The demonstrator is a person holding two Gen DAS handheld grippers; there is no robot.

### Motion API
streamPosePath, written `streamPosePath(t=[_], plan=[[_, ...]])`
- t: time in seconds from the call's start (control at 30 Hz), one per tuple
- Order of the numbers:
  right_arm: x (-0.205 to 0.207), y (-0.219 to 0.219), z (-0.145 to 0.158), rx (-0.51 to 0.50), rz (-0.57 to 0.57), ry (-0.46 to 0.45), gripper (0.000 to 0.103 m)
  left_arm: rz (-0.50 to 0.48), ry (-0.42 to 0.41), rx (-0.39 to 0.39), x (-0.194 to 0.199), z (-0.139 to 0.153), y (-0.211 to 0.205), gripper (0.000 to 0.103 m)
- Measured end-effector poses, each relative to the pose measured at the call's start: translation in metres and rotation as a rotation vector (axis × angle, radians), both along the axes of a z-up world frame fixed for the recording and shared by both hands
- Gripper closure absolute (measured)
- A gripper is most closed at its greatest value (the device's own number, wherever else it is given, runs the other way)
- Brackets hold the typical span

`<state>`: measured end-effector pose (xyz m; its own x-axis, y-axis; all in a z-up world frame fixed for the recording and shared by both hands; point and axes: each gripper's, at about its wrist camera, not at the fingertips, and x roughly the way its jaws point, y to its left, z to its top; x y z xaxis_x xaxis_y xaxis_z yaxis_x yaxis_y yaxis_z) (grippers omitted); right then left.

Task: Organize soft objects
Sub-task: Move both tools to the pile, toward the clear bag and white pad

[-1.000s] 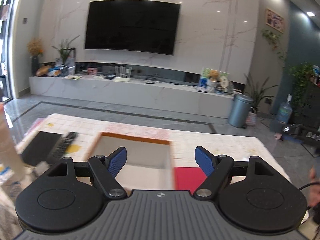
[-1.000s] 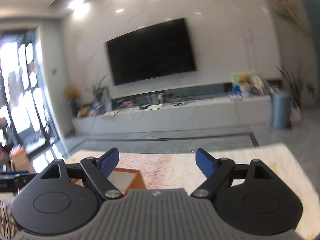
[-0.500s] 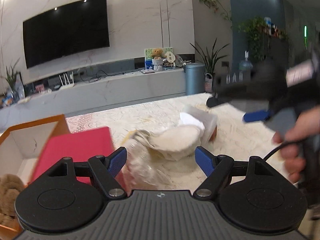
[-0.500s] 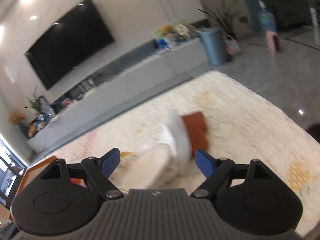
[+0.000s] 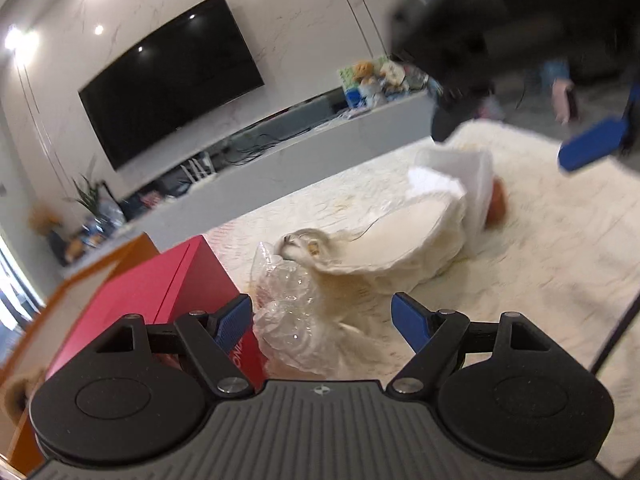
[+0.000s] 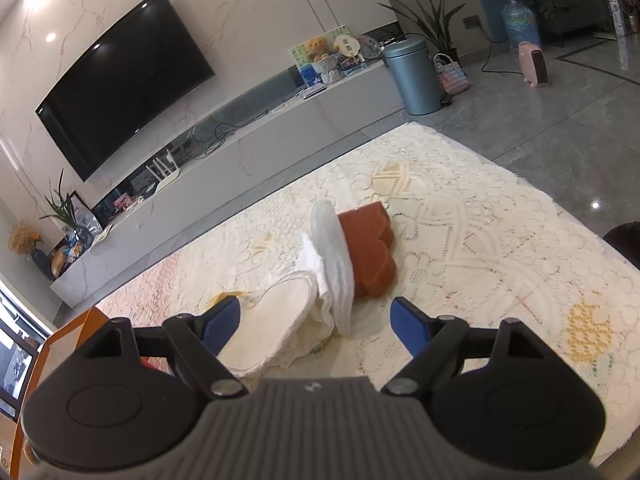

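A pile of soft things lies on the lace tablecloth: cream round cloth pads, a white folded cloth, a rust-brown sponge, and a crumpled clear plastic bag. My left gripper is open and empty, just above the plastic bag. My right gripper is open and empty, over the near edge of the cream pads; it shows blurred in the left wrist view, above the pile.
A red box stands beside an orange open box left of the pile. A brown plush sits at the orange box's near corner. The table's right edge drops to a grey floor.
Both grippers have swung right and tilted down, from facing the TV wall to facing the pile of cloths. The right gripper has come in above the pile. Both jaws stayed open.
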<state>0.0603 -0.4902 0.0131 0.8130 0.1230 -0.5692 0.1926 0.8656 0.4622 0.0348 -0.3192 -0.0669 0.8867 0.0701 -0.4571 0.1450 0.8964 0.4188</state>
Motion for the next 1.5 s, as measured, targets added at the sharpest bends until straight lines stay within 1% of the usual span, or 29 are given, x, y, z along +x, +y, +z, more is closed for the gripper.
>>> streamPosePath(t=[0.1, 0.2, 0.27, 0.4, 0.43, 0.5, 0.53, 0.57, 0.6, 0.63, 0.67, 0.7, 0.73, 0.77, 0.83, 0.87, 0.93, 1.0, 1.03, 1.1, 1.13, 1.23, 1.27, 1.3, 1.4, 1.43, 1.5], plan=[[0.000, 0.002, 0.001, -0.008, 0.009, 0.001, 0.021, 0.044, 0.003, 0.102, 0.010, -0.009, -0.011, 0.013], [-0.001, 0.001, 0.000, -0.010, 0.002, 0.003, 0.021, 0.093, -0.008, 0.131, 0.017, -0.013, -0.013, 0.013], [-0.003, -0.003, -0.001, -0.001, -0.010, 0.010, 0.021, 0.102, -0.006, 0.147, 0.021, -0.016, -0.013, 0.010], [-0.006, -0.008, -0.002, 0.015, -0.034, 0.018, 0.021, 0.113, 0.031, 0.249, 0.025, -0.026, -0.020, 0.008], [-0.006, -0.007, -0.002, 0.017, -0.034, 0.018, 0.021, 0.113, 0.033, 0.256, 0.025, -0.027, -0.020, 0.008], [-0.006, -0.007, -0.002, 0.016, -0.027, 0.014, 0.021, 0.100, 0.040, 0.244, 0.024, -0.025, -0.018, 0.008], [-0.006, -0.006, -0.001, 0.015, -0.024, 0.013, 0.021, 0.087, 0.048, 0.246, 0.022, -0.023, -0.017, 0.012], [-0.005, -0.005, -0.001, 0.013, -0.020, 0.014, 0.021, 0.060, 0.053, 0.270, 0.021, -0.025, -0.020, 0.020], [-0.005, -0.004, -0.001, 0.010, -0.018, 0.015, 0.021, 0.011, 0.096, 0.299, 0.019, -0.031, -0.024, 0.049], [-0.005, -0.004, -0.001, 0.010, -0.015, 0.016, 0.021, -0.023, 0.149, 0.339, 0.018, -0.038, -0.029, 0.047], [-0.005, -0.004, -0.001, 0.014, -0.012, 0.013, 0.021, -0.044, 0.146, 0.378, 0.014, -0.045, -0.033, 0.048], [-0.006, -0.004, 0.000, 0.015, -0.011, 0.010, 0.021, -0.057, 0.122, 0.408, 0.009, -0.050, -0.036, 0.052], [-0.006, -0.004, 0.000, 0.011, -0.012, 0.008, 0.021, -0.071, 0.112, 0.414, 0.005, -0.051, -0.038, 0.057], [-0.007, -0.005, 0.000, 0.010, -0.015, 0.006, 0.021, -0.084, 0.108, 0.402, 0.003, -0.050, -0.038, 0.059], [-0.009, -0.008, 0.000, 0.021, -0.025, 0.004, 0.021, -0.117, 0.093, 0.360, -0.002, -0.044, -0.037, 0.068], [-0.010, -0.010, -0.001, 0.031, -0.028, 0.009, 0.021, -0.129, 0.087, 0.359, -0.004, -0.043, -0.037, 0.068], [-0.015, -0.015, 0.002, 0.054, -0.030, -0.013, 0.021, -0.161, 0.083, 0.326, -0.007, -0.039, -0.034, 0.070], [-0.022, -0.019, 0.007, 0.061, -0.038, -0.046, 0.021, -0.195, 0.081, 0.269, -0.008, -0.031, -0.028, 0.069], [-0.025, -0.021, 0.009, 0.052, -0.052, -0.059, 0.021, -0.206, 0.080, 0.237, -0.009, -0.026, -0.025, 0.067], [-0.030, -0.026, 0.011, 0.045, -0.083, -0.065, 0.021, -0.206, 0.049, 0.198, -0.014, -0.019, -0.021, 0.042], [-0.031, -0.029, 0.010, 0.049, -0.099, -0.062, 0.021, -0.190, 0.015, 0.185, -0.016, -0.017, -0.020, 0.029], [-0.031, -0.035, 0.003, 0.062, -0.120, -0.033, 0.021, -0.114, -0.110, 0.176, -0.018, -0.012, -0.023, 0.017], [-0.029, -0.035, 0.001, 0.060, -0.120, -0.021, 0.021, -0.097, -0.126, 0.181, -0.017, -0.012, -0.025, 0.013], [-0.028, -0.034, -0.001, 0.052, -0.117, -0.007, 0.021, -0.085, -0.118, 0.188, -0.014, -0.013, -0.027, 0.010], [-0.025, -0.030, -0.003, 0.027, -0.108, 0.012, 0.021, -0.058, -0.021, 0.229, -0.005, -0.023, -0.033, 0.010], [-0.024, -0.029, -0.003, 0.021, -0.105, 0.014, 0.021, -0.057, 0.011, 0.248, -0.002, -0.028, -0.036, 0.012], [-0.023, -0.026, -0.003, 0.012, -0.093, 0.014, 0.021, -0.056, 0.065, 0.260, 0.002, -0.033, -0.037, 0.013]])
